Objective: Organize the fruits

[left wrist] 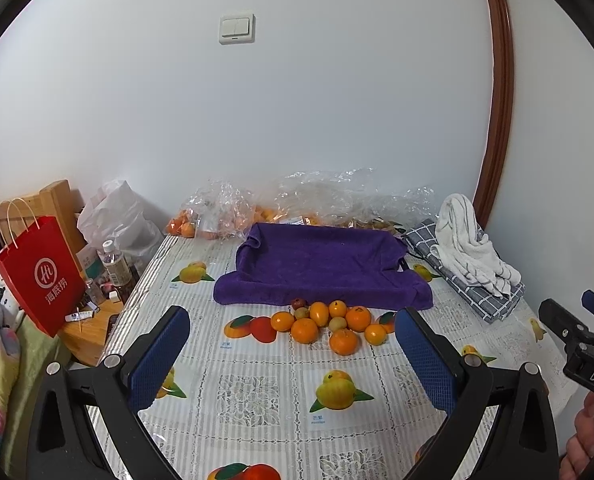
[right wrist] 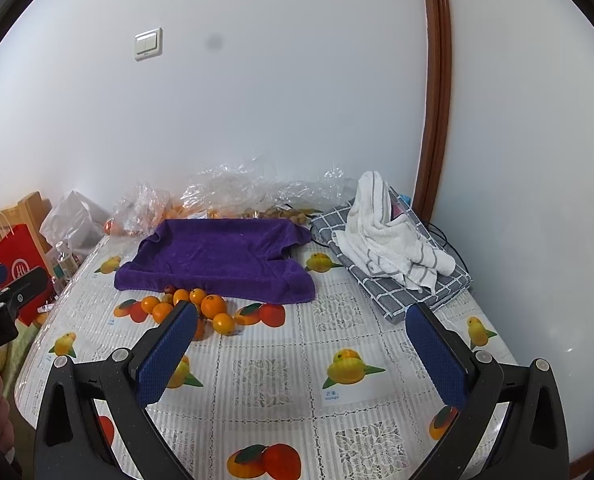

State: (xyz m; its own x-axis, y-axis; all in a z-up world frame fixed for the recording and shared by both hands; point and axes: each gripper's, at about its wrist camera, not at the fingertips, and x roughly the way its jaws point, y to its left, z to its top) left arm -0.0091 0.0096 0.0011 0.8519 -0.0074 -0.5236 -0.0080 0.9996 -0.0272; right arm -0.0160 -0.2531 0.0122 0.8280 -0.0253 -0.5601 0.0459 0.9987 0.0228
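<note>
So the fruits (left wrist: 325,322) are sitting in a loose clump on the tabletop (left wrist: 257,396), right up against the front edge of the purple towel (left wrist: 321,266) that's draped over what looks like a tray or shallow bin. Mostly small oranges, plus a couple of greenish ones and one dark reddish one at the back, touching the towel. The left gripper (left wrist: 297,352) has its jaws spread wide with nothing between them, and the clump is dead ahead of it, pretty much centred in the gap, a bit further out on the cloth. The right gripper (right wrist: 301,348) is also wide open and empty, but from its camera the pile sits off to the left, partly hidden behind its left finger, so it'd have to swing across to reach. My read: left hand is the better placed one for the first pick, straight push forward and slightly down. The oranges are round so no real long axis to line up with, but they're packed touching each other, so closing on an outer one like the nearest orange (left wrist: 343,341) seems safer than going for the middle.
</note>
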